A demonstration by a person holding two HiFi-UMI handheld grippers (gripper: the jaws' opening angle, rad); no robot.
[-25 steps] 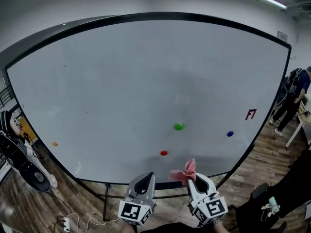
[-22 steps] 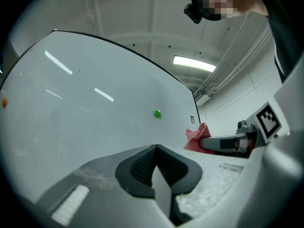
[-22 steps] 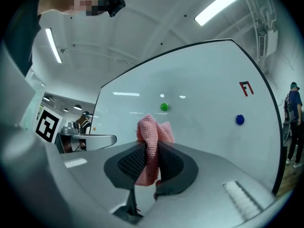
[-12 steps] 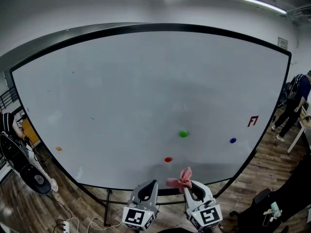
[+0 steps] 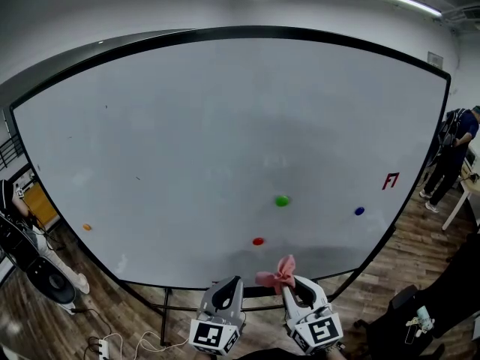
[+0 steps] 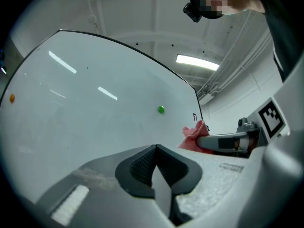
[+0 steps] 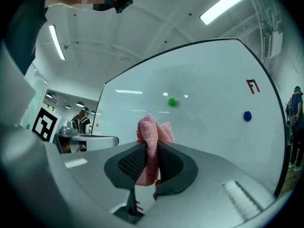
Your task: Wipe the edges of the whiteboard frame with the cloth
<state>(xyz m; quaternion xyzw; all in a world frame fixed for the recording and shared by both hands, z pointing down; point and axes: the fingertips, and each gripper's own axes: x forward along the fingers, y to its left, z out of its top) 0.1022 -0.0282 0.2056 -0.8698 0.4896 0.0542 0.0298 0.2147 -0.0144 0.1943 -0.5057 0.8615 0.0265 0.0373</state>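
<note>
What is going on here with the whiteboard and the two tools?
A person faces a whiteboard, one tool in each hand. The right tool is shut on a pink cloth, held low near the board's bottom edge; the cloth seems not to touch the black frame. The left tool is shut and empty.

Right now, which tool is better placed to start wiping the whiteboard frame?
Right. The right tool is shut on the pink cloth, near the bottom of the whiteboard frame; the left tool holds nothing.
</note>
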